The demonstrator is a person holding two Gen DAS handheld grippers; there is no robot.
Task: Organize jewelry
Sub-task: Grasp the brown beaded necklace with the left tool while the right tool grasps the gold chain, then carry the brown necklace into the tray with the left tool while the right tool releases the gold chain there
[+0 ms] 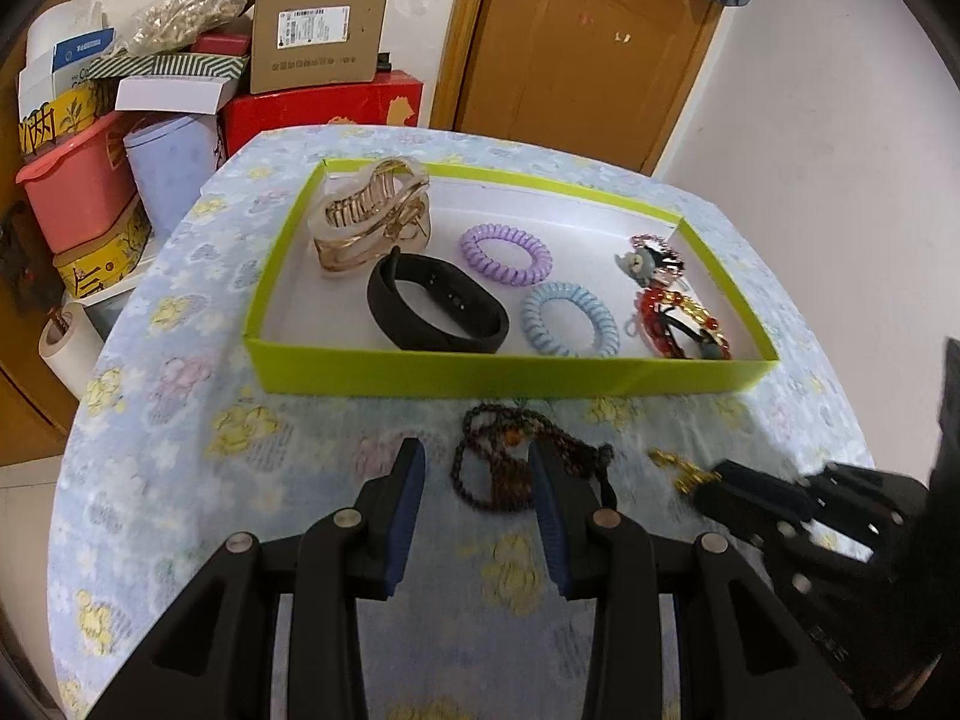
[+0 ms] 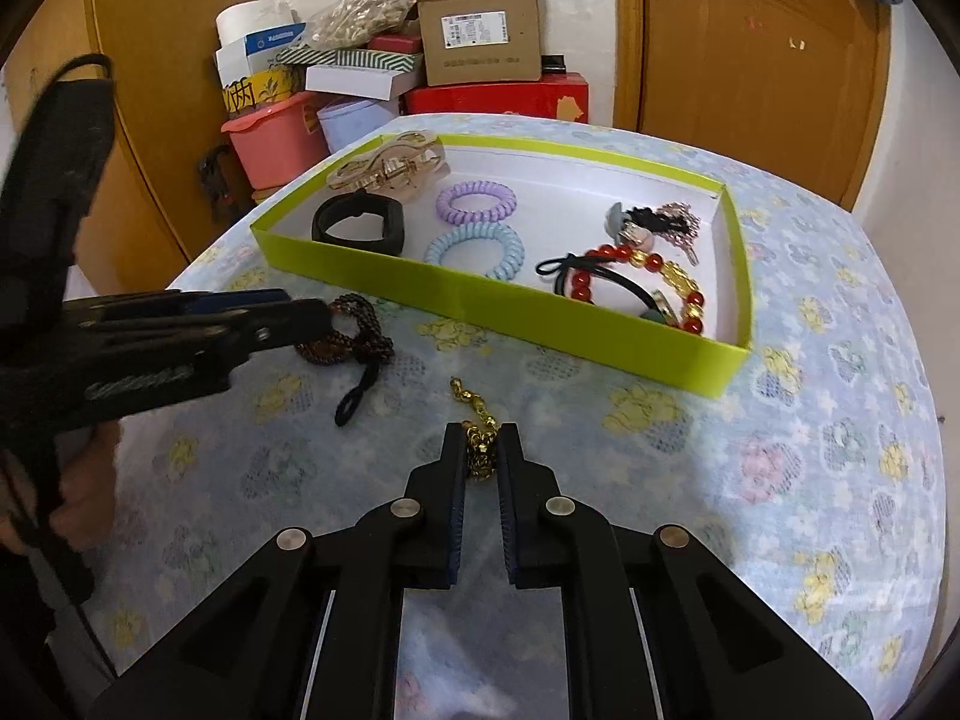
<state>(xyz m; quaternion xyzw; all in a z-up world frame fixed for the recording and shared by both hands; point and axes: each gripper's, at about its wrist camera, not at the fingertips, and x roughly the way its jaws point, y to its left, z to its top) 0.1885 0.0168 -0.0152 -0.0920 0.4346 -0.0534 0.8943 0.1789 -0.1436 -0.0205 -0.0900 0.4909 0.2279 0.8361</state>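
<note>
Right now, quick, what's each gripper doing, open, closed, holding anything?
Left gripper: open, jaws straddling the dark beaded necklace, not gripping.
Right gripper: shut on the gold chain.

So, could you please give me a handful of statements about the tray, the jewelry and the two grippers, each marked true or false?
1. The right gripper has its jaws shut on the gold chain. True.
2. The dark beaded necklace lies inside the green tray. False: it lies on the floral tablecloth, in front of the tray.
3. The purple coil hair tie and the blue coil hair tie are both in the tray. True.
4. The left gripper is shut on the necklace. False: its jaws stand open with the necklace between them.
5. The hair claw clip lies on the tablecloth. False: it sits in the tray's far left corner.
</note>
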